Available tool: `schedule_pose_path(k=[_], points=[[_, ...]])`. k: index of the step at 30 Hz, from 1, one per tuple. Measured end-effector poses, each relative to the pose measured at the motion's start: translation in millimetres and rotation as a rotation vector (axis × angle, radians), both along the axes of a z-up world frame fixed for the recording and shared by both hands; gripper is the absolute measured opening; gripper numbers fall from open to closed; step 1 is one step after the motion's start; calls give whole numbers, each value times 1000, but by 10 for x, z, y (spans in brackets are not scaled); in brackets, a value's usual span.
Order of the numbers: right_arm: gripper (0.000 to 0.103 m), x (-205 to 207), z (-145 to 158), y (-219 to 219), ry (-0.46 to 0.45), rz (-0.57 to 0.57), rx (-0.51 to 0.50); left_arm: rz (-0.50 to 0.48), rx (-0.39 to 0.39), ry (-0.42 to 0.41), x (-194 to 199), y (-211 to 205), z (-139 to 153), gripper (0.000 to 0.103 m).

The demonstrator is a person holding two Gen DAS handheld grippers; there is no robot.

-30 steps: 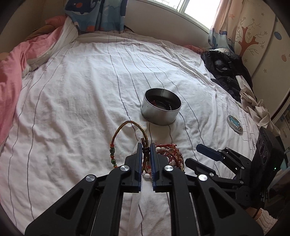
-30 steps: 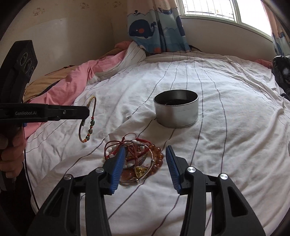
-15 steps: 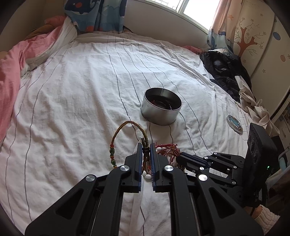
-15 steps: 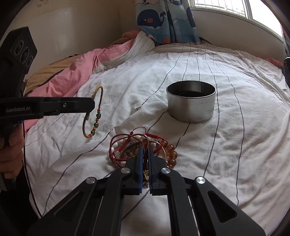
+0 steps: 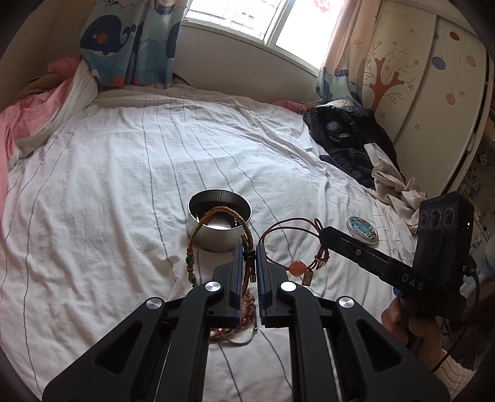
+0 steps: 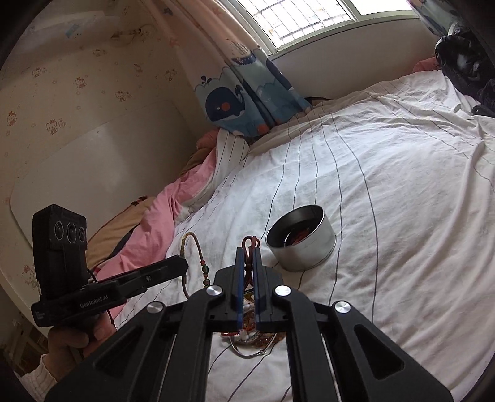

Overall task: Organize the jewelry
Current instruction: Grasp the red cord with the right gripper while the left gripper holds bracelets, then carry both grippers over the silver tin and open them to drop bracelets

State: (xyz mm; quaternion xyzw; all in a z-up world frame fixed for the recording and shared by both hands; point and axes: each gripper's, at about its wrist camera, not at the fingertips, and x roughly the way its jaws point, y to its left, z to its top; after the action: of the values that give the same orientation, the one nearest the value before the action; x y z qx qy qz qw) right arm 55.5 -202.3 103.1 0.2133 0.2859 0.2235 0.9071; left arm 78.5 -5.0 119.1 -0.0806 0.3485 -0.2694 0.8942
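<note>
Jewelry (image 5: 244, 304) lies on a striped white bedsheet (image 5: 123, 191) below a window (image 5: 247, 18).

White grey-striped sheet (image 5: 123, 185); silver tin (image 5: 216, 238); red cord bracelet (image 5: 287, 225).

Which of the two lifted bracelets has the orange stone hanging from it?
The thin red cord bracelet held by the right tool, with an orange stone and small tag. The left tool holds a braided bracelet with green beads instead.
</note>
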Motion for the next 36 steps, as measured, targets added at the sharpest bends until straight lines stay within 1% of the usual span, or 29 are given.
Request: schedule_pose_path(k=[4, 12, 21, 28, 30, 31, 33, 36], points=[[5, 62, 97, -94, -13, -31, -23, -22, 4, -18, 67, -175, 51, 8], [6, 234, 98, -150, -16, -41, -19, -34, 14, -35, 285, -345, 76, 8], [6, 590, 77, -74, -11, -40, -34, -15, 13, -17, 677, -424, -25, 8], [6, 875, -31, -63, 12, -46, -20, -13, -1, 2, 956, -504, -150, 8], [6, 963, -70, -54, 19, -41, -5, -4, 15, 12, 1046, -527, -217, 8], [6, 1019, -108, -45, 28, -38, -3, -3, 31, 34, 1104, -548, -269, 8], [7, 1174, -229, -2, 74, -38, -34, 21, 81, 67, 1205, -563, -371, 9], [8, 1340, -421, 32, 132, -51, -80, 27, 94, 85, 1235, -529, -427, 10]])
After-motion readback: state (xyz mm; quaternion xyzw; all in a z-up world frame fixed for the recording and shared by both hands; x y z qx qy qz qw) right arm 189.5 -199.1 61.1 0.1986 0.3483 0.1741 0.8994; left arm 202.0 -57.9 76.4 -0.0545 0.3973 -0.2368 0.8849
